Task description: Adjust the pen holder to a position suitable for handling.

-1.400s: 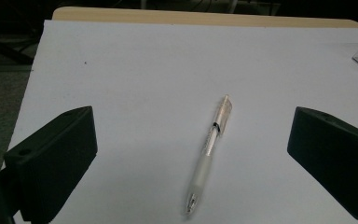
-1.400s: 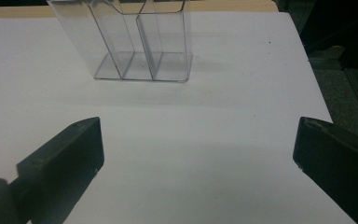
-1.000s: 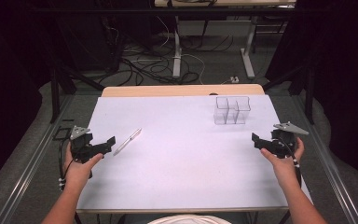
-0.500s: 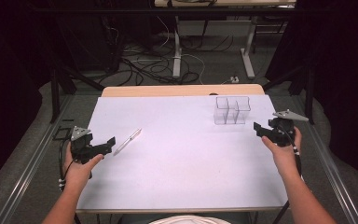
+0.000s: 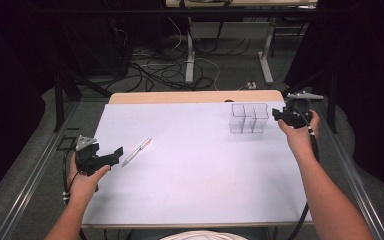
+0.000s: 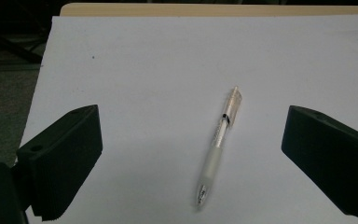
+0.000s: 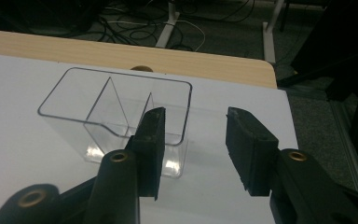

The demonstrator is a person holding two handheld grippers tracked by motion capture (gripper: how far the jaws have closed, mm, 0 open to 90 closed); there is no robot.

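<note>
A translucent pen (image 5: 136, 151) lies slanted on the white table top (image 5: 195, 190) at the left. My left gripper (image 5: 114, 153) rests just left of it, open. In the left gripper view the pen (image 6: 219, 140) lies between and beyond the wide-apart jaws of my left gripper (image 6: 191, 135), untouched. A clear plastic organizer (image 5: 248, 118) with dividers stands at the back right. My right gripper (image 5: 278, 115) hovers at its right end, open. In the right gripper view the organizer (image 7: 116, 112) sits just ahead of my right gripper (image 7: 195, 135), its right wall lining up with the gap between the jaws.
A wooden strip (image 5: 180, 96) of the table shows along the back edge. Cables (image 5: 170, 75) and desk legs cover the floor beyond. The table's right edge (image 5: 325, 165) runs close beside the right forearm.
My right gripper has moved away from the person and leftward, up to the organizer's right end. The left gripper and the pen have stayed put.
</note>
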